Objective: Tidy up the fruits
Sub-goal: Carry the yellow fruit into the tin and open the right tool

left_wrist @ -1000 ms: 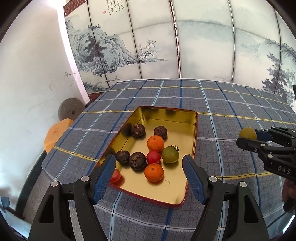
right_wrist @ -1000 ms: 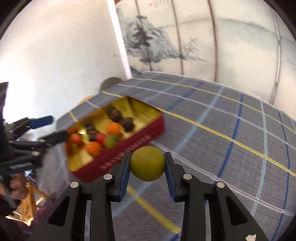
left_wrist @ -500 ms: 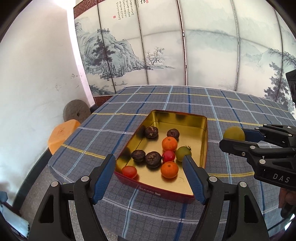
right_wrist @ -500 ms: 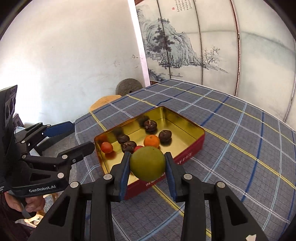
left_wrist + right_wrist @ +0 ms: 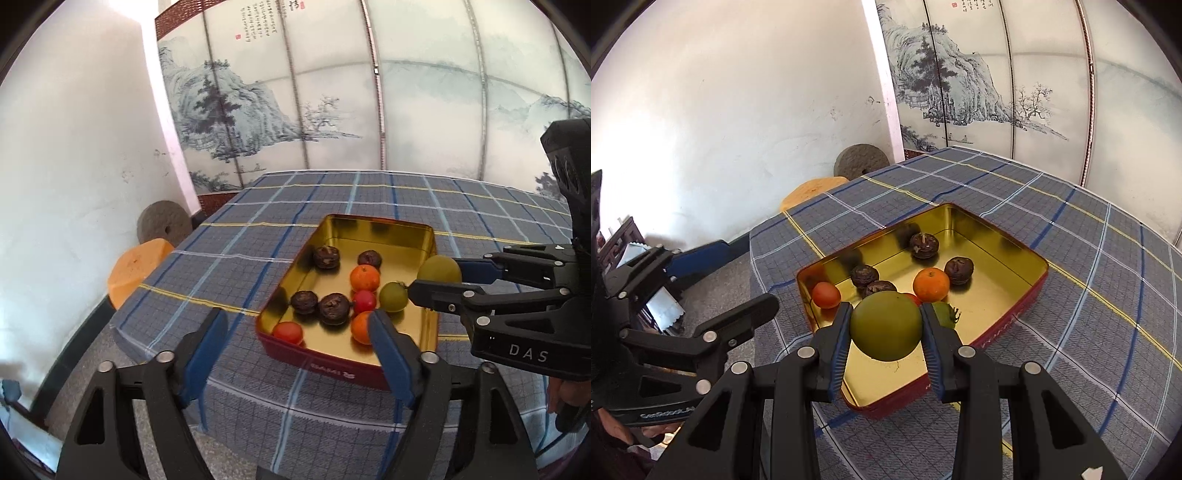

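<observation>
Clamping a green fruit point(image 5: 885, 325), the right gripper point(image 5: 885, 332) contrasts the left gripper's point(image 5: 297, 345) empty, opening jaws.

Both tongs are built of matte black plastic, with silver screws set at the joints. The left tongs point(image 5: 297, 354) are faced with blue pads, as are the right tongs point(image 5: 886, 334), whose body is lettered "DAS" in white.

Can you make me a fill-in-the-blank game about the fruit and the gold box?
1. The right gripper squeezes a round ____ fruit.
2. The tin is ____ coloured inside.
3. Nothing sits between the opening jaws of the ____ gripper.
4. The tin rests on a ____ tablecloth.

Missing words: green; gold; left; checked
</observation>
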{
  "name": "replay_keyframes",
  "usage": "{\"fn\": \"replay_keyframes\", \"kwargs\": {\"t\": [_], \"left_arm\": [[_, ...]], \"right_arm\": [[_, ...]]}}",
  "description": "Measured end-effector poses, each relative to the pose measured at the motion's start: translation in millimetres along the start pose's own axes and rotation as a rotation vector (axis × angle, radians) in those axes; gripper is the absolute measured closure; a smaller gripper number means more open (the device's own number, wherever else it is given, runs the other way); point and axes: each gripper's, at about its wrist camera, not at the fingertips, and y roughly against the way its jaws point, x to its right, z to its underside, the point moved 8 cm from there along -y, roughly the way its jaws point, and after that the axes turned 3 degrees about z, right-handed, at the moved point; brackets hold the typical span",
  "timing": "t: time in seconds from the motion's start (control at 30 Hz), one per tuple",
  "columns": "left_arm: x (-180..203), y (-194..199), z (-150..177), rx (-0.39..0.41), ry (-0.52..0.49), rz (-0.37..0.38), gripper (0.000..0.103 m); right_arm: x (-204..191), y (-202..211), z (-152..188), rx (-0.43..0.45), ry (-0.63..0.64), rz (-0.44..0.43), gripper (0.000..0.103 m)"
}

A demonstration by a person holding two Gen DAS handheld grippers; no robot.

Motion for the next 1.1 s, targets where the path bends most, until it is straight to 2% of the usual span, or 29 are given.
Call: {"fn": "replay_keyframes", "kwargs": {"t": [0.17, 0.4, 0.5, 0.6, 0.77, 1.1], "left_arm": [[-7, 5, -2, 0.021, 0.021, 0.02, 0.016], [-8, 15, -8, 0.061, 0.001, 0.019, 0.014], [-10, 21, -13, 0.091, -0.005, 0.008, 0.011], [-10, 30, -20, 0.114, 0.003, 0.015, 0.0], [-12, 48, -31, 0.186, 0.004, -0.01, 0.0], [-6, 55, -38, 0.176, 0.02, 0.05, 0.0]], "right_arm": [[-2, -14, 1, -0.019, 0.002, 0.0, 0.069], [6, -38, 1, -0.046, -0.028, 0.001, 0.068], [7, -44, 0, -0.049, -0.035, 0.002, 0.068], [9, -47, -1, -0.049, -0.036, 0.004, 0.067], [11, -52, -4, -0.047, -0.036, 0.006, 0.067], [10, -58, -6, -0.044, -0.029, 0.002, 0.067]]}}
